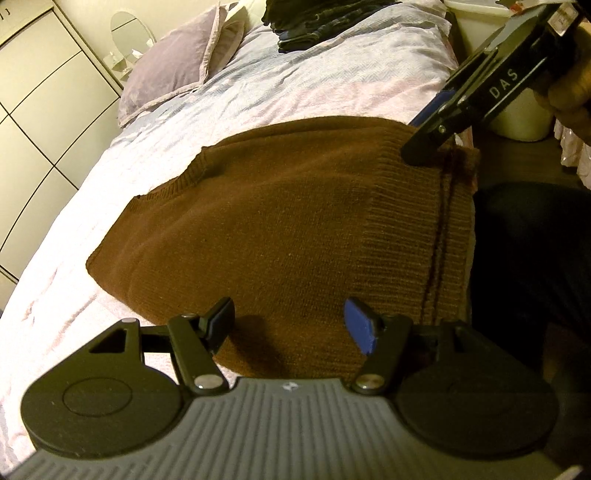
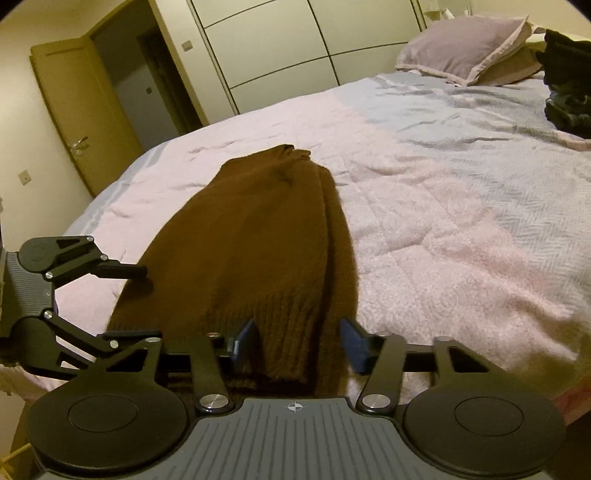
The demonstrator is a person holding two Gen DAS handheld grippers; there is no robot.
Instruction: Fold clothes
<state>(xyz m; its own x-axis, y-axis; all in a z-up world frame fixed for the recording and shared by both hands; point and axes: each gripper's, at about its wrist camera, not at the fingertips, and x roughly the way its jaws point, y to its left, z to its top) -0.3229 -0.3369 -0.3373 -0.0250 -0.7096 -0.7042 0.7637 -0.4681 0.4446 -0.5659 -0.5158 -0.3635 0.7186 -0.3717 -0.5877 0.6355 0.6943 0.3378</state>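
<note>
A brown knitted sweater point(image 1: 280, 229) lies on the bed, folded lengthwise, its ribbed hem at the bed's near edge; it also shows in the right wrist view point(image 2: 251, 251). My left gripper point(image 1: 290, 326) is open, its fingers just above the sweater's side edge, holding nothing. It shows at the left of the right wrist view point(image 2: 136, 306). My right gripper point(image 2: 299, 339) is open over the ribbed hem, one finger on each side of a hem fold. It shows at the top right of the left wrist view point(image 1: 424, 147), fingertips at the hem corner.
The bed has a pink and pale blue quilted cover point(image 2: 443, 206). A purple pillow point(image 2: 465, 48) lies at its head. A pile of dark clothes point(image 1: 317, 22) sits further up the bed. White wardrobes point(image 2: 280, 48) and an open door point(image 2: 85, 110) stand beyond. A white bin point(image 1: 517, 110) is beside the bed.
</note>
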